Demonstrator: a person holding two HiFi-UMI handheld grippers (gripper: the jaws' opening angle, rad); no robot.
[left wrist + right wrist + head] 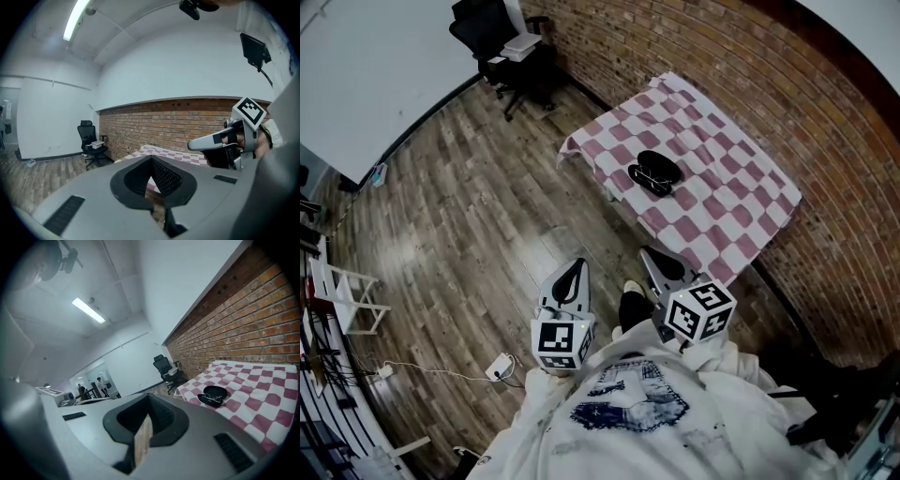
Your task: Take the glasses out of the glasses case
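**Head view.** Shows a black oval clamshell glasses case (662, 162) lying open near the middle of a table under a pink-and-white checked cloth (727, 202), hard against a red brick wall (750, 66). Shows thin wire-framed glasses (651, 179) resting in the case half nearer the person, not yet lifted out. Finds the left gripper (574, 270) and the right gripper (652, 255) side by side close to the body, over the wooden plank floor (469, 206), well apart from the case and aimed roughly toward the table.

**Left gripper view.** Looks along jaws clenched to a bare slit, with nothing caught between them. Catches only an edge of the checked cloth past the jaw tips, with the case itself hidden. Picks up a black office chair (89, 140) by the wall.

**Right gripper view.** Looks along jaws likewise pressed together and empty. Gives the clearest sight of the open case and the frame lying in it, ahead and to the right on the cloth.

**Handling, as a judgement.** Probably light, springy and easily bent, with lenses prone to scratching. Best taken at the bridge or at a temple near its hinge, never on the glass. Likely to drag the light, smooth-shelled case along, so worth pinning the case rim with the other gripper and lifting gently.
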